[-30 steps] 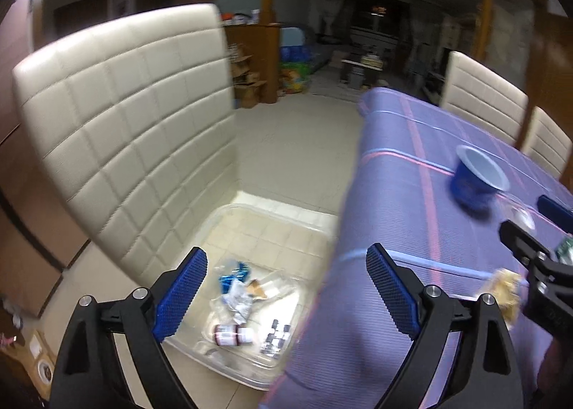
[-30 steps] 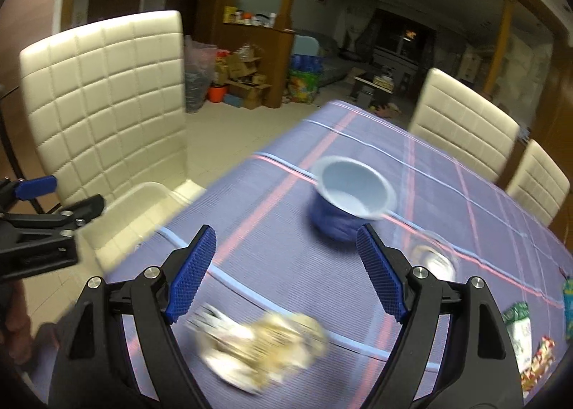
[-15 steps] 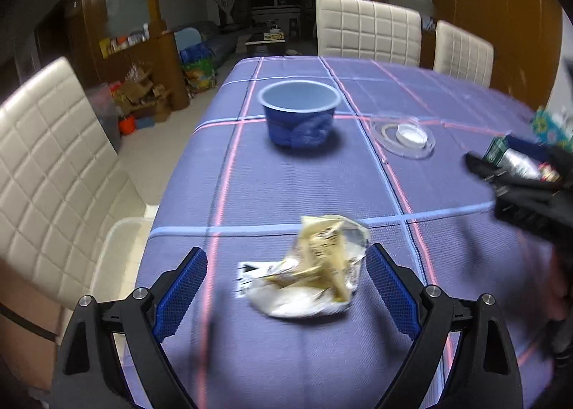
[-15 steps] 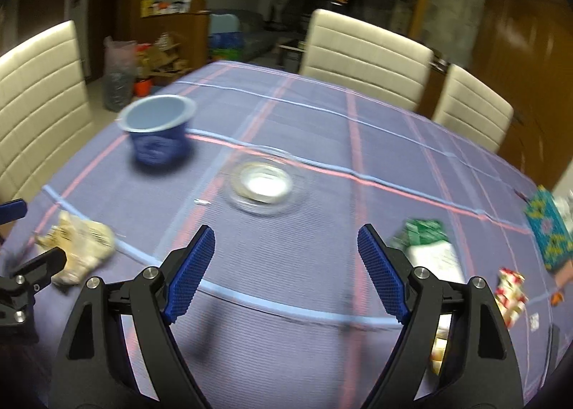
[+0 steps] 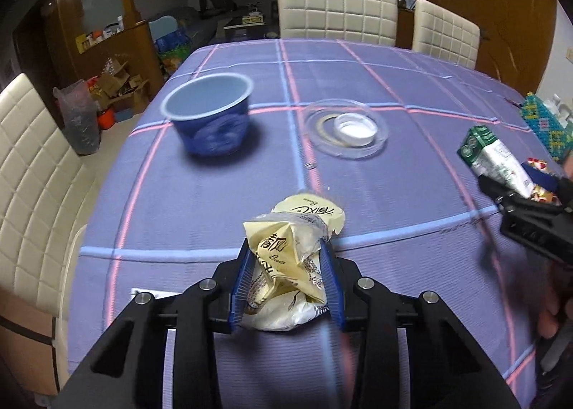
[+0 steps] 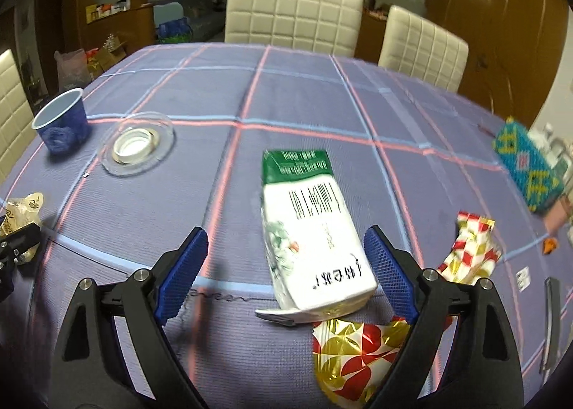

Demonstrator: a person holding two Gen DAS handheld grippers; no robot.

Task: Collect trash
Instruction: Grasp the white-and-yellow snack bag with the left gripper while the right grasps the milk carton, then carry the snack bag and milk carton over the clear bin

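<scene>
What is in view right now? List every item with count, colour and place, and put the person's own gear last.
tablecloth: 1, purple with pink and blue lines, covers the table
cup: 1, blue, upright, far left
clear dish: 1, holds a white lid, beside the cup
crumpled wrapper: 1, pale yellow, between the left pads
carton: 1, white and green, lying flat between the right pads
foil wrappers: 2, red, gold and white, right of the carton
beaded box: 1, blue and yellow, far right
chairs: 3, cream
left gripper: closing on the wrapper
right gripper: open, astride the carton
</scene>
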